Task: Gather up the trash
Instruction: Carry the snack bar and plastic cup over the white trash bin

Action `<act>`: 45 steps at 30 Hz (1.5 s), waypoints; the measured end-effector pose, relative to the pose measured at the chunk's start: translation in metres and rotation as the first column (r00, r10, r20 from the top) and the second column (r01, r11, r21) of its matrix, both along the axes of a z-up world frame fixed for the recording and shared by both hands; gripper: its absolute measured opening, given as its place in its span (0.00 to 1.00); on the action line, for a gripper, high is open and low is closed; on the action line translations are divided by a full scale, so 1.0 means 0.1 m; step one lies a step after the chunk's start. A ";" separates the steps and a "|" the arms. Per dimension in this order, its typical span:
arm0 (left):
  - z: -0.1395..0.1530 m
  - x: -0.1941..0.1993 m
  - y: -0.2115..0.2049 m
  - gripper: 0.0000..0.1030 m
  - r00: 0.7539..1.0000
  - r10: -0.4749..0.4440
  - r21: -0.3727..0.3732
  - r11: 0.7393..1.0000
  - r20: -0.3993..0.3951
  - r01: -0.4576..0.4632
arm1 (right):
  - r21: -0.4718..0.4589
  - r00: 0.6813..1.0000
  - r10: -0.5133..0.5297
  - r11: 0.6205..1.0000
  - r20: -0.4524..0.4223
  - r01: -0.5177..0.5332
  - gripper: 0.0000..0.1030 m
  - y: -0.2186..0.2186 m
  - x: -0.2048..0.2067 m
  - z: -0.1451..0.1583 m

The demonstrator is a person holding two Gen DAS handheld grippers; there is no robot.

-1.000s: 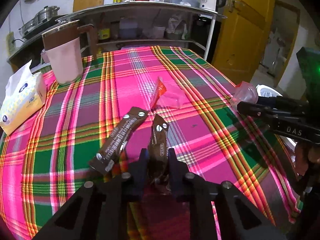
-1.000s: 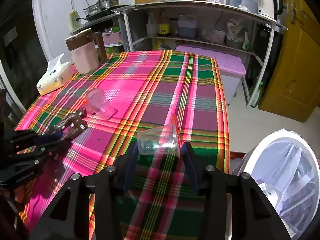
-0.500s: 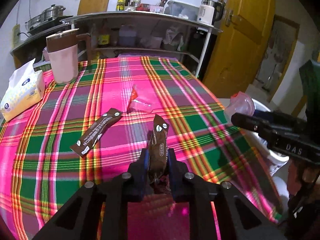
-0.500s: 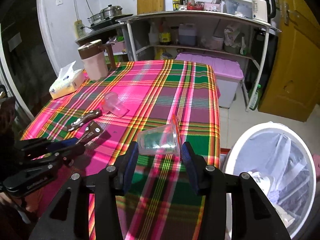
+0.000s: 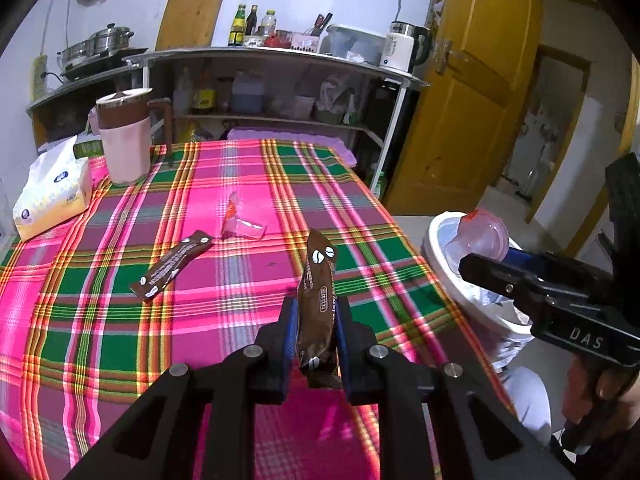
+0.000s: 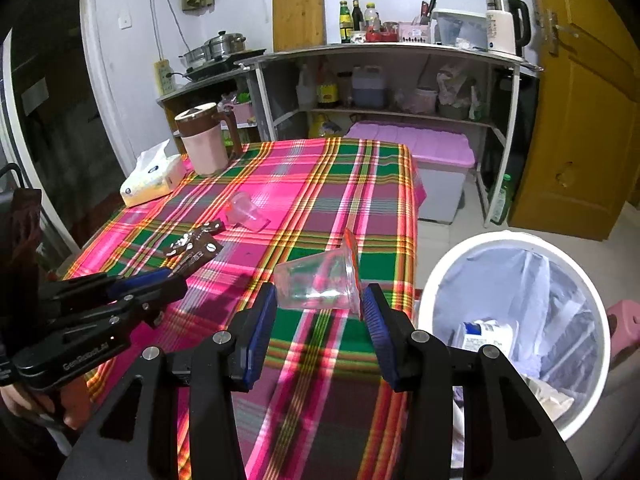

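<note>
Your clear plastic cup (image 6: 316, 286) lies on its side between the pads of the right gripper (image 6: 320, 312), long axis crosswise, its red-trimmed mouth toward the white bin (image 6: 516, 248) and its base away from it; it hangs over the plaid tablecloth (image 6: 332, 184) just short of the bin. The jaws are clamped end to end on a thin, springy cup, so it could buckle or pop out before you clear the bin's rim. Your left gripper (image 5: 316, 336) is clenched on the lower part of a brown sachet (image 5: 318, 300), which stands nearly upright, long axis pointing up and away, farther from the bin than the cup. Most of that sachet sticks out unsupported, so it may pivot or slide free. A second sachet (image 5: 172, 266) and another cup (image 5: 242, 226) lie on the cloth, well apart from the bin, not yet collected.
</note>
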State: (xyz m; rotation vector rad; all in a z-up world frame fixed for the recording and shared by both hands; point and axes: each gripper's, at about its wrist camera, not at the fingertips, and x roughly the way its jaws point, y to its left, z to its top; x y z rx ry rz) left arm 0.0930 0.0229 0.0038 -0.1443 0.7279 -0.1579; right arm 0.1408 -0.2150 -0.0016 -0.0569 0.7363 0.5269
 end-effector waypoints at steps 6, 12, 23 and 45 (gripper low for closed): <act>0.09 -0.11 -0.15 0.18 1.000 -0.021 0.001 1.000 0.020 0.021 | 0.013 1.000 -0.013 1.000 0.015 0.013 0.45 -0.14 -0.13 0.06; 0.15 -0.18 -0.27 0.18 0.999 -0.042 0.001 0.999 0.030 0.042 | 0.024 0.999 -0.031 0.999 0.022 0.031 0.45 -0.28 -0.22 0.09; 0.18 -0.18 -0.43 0.18 0.997 -0.069 0.001 0.998 0.032 0.069 | 0.032 0.998 -0.059 0.998 0.029 0.058 0.45 -0.44 -0.27 0.12; 0.14 0.14 -0.98 0.18 0.982 -0.188 0.006 0.982 0.016 0.188 | 0.042 0.982 -0.189 0.981 0.008 0.188 0.45 -1.03 -0.18 0.04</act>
